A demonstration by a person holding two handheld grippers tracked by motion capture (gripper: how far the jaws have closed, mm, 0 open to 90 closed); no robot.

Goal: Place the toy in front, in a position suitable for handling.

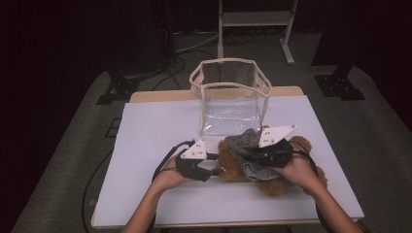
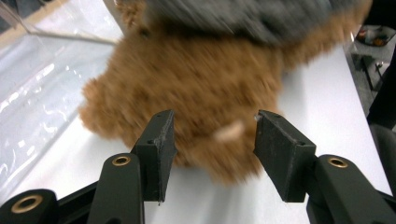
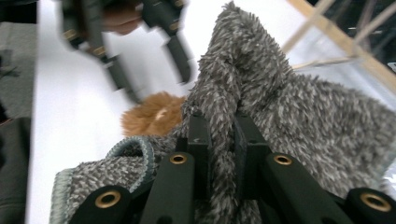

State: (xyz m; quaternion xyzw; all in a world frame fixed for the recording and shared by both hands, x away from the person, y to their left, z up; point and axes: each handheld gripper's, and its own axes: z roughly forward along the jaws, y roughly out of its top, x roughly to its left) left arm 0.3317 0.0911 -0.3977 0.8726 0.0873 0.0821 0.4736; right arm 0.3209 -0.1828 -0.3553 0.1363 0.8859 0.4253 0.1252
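High view, left to right: left tool [image 1: 214, 170] low on the white table [image 1: 145, 131], jaws parted around the brown plush bear [image 1: 228, 162] (a paw between them in the left gripper view, pads not pressing). Right tool [image 1: 252, 148] clenched on a fold of grey fuzzy cloth [image 1: 243, 141] draped over the bear. Beyond, clear plastic bag [image 1: 228, 97] standing open.

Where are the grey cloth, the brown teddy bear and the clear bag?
grey cloth [image 3: 299, 121], right gripper view, fuzzy middle.
brown teddy bear [image 2: 196, 88], left gripper view, furry body.
clear bag [image 1: 228, 104], high view, front wall.
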